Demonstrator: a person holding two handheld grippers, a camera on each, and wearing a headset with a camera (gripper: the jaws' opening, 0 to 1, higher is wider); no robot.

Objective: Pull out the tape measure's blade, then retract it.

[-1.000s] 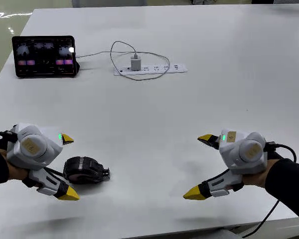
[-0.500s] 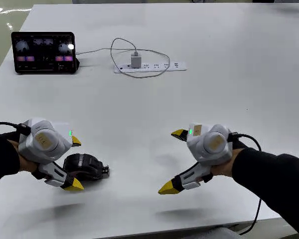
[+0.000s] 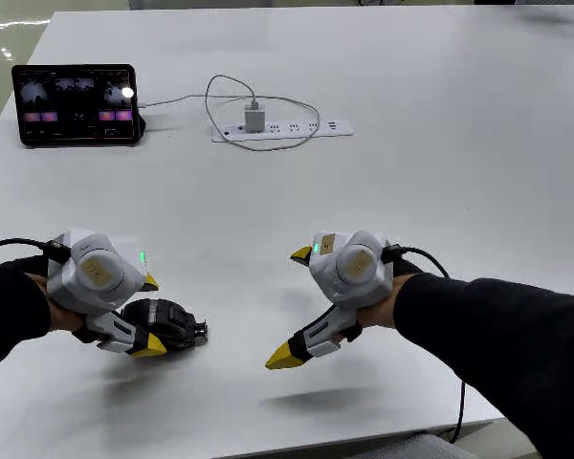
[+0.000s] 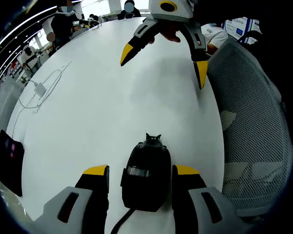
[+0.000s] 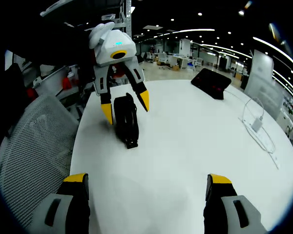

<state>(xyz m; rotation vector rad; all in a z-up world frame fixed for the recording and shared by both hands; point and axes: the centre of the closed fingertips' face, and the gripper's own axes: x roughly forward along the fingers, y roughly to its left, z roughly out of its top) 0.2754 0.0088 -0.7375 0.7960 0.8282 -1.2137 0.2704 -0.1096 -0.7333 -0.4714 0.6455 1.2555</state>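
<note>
1. The black tape measure [image 3: 167,325] was laid on the white table [image 3: 411,143] at the lower left of the head view, with its hook seated at the case mouth.
2. The left gripper [image 3: 151,314] was placed around it, one yellow-tipped jaw on either side of the case. The jaws were kept apart, and a thin gap was seen beside one jaw in the left gripper view.
3. The right gripper [image 3: 292,306] was held at lower centre, its jaws spread wide on nothing, near the tape measure but apart from it.
4. A lit tablet [image 3: 75,103] and a power strip [image 3: 282,129] with a plugged charger [image 3: 255,120] were seen at the upper left.
</note>
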